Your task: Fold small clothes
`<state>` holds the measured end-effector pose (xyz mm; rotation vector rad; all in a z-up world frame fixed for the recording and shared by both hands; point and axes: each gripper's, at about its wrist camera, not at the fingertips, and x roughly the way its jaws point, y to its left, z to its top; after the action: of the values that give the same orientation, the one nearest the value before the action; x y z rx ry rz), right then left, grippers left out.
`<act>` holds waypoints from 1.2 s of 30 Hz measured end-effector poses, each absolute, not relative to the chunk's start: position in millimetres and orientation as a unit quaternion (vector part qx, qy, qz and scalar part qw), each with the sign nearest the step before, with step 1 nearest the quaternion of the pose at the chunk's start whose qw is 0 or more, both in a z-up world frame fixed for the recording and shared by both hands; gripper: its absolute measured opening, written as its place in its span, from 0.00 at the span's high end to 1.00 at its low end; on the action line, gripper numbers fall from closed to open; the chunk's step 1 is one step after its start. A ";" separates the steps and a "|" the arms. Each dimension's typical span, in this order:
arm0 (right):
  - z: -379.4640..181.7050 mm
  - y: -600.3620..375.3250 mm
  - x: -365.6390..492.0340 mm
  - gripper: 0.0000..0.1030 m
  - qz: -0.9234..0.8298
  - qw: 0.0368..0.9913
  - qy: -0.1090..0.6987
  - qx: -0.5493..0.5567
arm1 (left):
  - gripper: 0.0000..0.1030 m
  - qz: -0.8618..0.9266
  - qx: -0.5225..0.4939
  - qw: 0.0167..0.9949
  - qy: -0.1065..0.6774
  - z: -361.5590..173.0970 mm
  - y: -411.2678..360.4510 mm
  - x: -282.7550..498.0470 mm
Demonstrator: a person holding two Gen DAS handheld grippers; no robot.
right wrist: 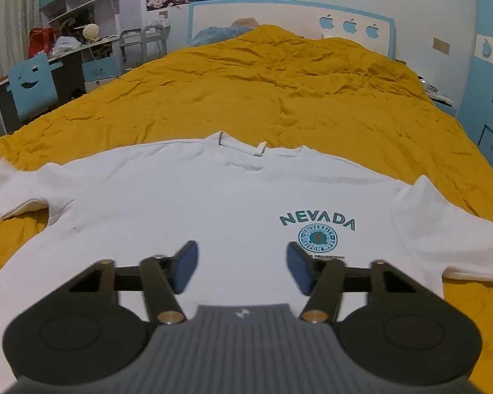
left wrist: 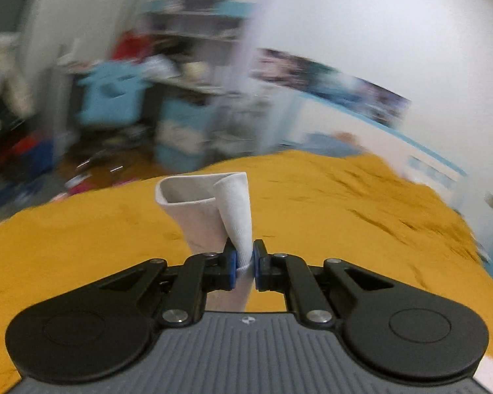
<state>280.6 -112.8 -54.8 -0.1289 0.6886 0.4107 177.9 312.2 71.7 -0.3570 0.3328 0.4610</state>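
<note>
Pinching a soft white sleeve [left wrist: 233,210] curled into a tube, left claw [left wrist: 245,262] grips — right claw [right wrist: 241,267] gapes over smooth T-shirt [right wrist: 180,203].

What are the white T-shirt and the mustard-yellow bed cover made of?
White T-shirt with teal NEVADA print: probably soft matte cotton knit; it lies limp with gentle folds. Mustard-yellow bed cover: seemingly padded matte woven fabric, judging by its puffy creases.

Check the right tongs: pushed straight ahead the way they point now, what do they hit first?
Most likely the white T-shirt spread on the yellow bedspread. The right tongs stand open, nothing between them, angled down over the plain chest area left of the NEVADA print. How far above the cloth they sit is unclear.
</note>
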 end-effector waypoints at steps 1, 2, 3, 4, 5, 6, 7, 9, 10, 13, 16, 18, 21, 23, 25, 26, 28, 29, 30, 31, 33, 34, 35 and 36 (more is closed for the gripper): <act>-53.1 -113.4 279.9 0.55 0.202 0.919 0.334 -0.064 | 0.90 0.204 -0.154 0.952 0.167 78.5 290.4 184.4; -51.1 -114.3 280.1 0.56 0.204 0.918 0.333 -0.064 | 0.90 0.184 -0.138 0.958 0.171 82.5 269.4 188.7; -49.1 -115.8 280.1 0.60 0.206 0.918 0.332 -0.061 | 0.91 0.160 -0.124 0.963 0.177 86.7 247.1 195.1; -47.2 -117.6 280.0 0.64 0.208 0.918 0.333 -0.055 | 0.91 0.142 -0.117 0.966 0.179 85.5 230.1 199.1; -45.0 -119.5 280.1 0.67 0.212 0.917 0.334 -0.046 | 0.91 0.122 -0.111 0.969 0.182 85.0 212.3 203.7; -43.8 -121.8 279.6 0.72 0.216 0.916 0.337 -0.038 | 0.91 0.100 -0.106 0.971 0.188 83.1 194.2 210.1; -42.5 -123.4 278.5 0.76 0.220 0.914 0.341 -0.031 | 0.91 0.078 -0.100 0.973 0.195 78.8 175.4 216.4; -40.6 -126.4 274.0 0.78 0.222 0.912 0.343 -0.026 | 0.91 0.046 -0.089 0.972 0.214 66.3 147.3 228.2; -40.1 -128.3 270.8 0.78 0.222 0.912 0.344 -0.024 | 0.91 0.029 -0.081 0.970 0.227 55.8 129.7 235.2; -42.0 -137.9 264.3 0.78 0.217 0.910 0.352 -0.013 | 0.91 -0.009 -0.057 0.957 0.286 20.7 96.8 251.5; -47.8 -151.8 256.8 0.77 0.204 0.907 0.368 -0.002 | 0.90 -0.039 -0.063 0.929 0.362 -21.3 79.6 257.9; -51.0 -159.9 249.9 0.77 0.200 0.906 0.372 -0.001 | 0.89 -0.051 -0.077 0.909 0.407 -45.0 79.6 259.7; -58.0 -168.5 242.4 0.76 0.195 0.902 0.384 0.002 | 0.77 -0.079 -0.117 0.889 0.436 -64.6 83.9 254.5; -61.2 -171.1 240.5 0.76 0.194 0.900 0.390 0.008 | 0.65 -0.102 -0.146 0.879 0.441 -64.3 87.2 250.0; -61.8 -169.6 239.0 0.76 0.196 0.900 0.390 0.011 | 0.48 -0.120 -0.161 0.879 0.432 -60.4 88.0 240.5; -61.1 -167.6 238.7 0.75 0.199 0.899 0.389 0.012 | 0.48 -0.125 -0.164 0.882 0.424 -57.3 91.1 231.8; -59.5 -160.7 238.2 0.62 0.208 0.898 0.386 0.013 | 0.45 -0.129 -0.170 0.888 0.408 -52.5 96.3 222.7; -58.9 -156.7 238.2 0.60 0.212 0.898 0.386 0.014 | 0.44 -0.127 -0.171 0.891 0.401 -47.7 99.4 219.0; -58.2 -151.8 238.4 0.58 0.215 0.897 0.387 0.016 | 0.43 -0.125 -0.168 0.895 0.393 -43.6 101.9 214.4; -58.1 -147.1 238.7 0.55 0.219 0.895 0.388 0.019 | 0.41 -0.123 -0.163 0.900 0.384 -37.0 104.2 210.7; -57.6 -138.8 239.8 0.47 0.223 0.892 0.391 0.025 | 0.40 -0.114 -0.144 0.911 0.370 -25.5 113.7 200.9; -57.4 -135.1 240.3 0.45 0.226 0.891 0.392 0.029 | 0.39 -0.103 -0.133 0.915 0.367 -20.7 116.6 193.3; -57.4 -131.4 240.9 0.44 0.229 0.890 0.393 0.031 | 0.39 -0.086 -0.120 0.918 0.367 -17.0 120.9 192.0; -58.0 -127.5 241.9 0.43 0.231 0.888 0.396 0.031 | 0.39 -0.065 -0.104 0.922 0.368 -13.7 127.1 189.1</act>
<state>241.9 -127.5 -58.0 0.0653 0.8223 0.4791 189.0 127.1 -13.7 -0.2142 0.7557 -0.1343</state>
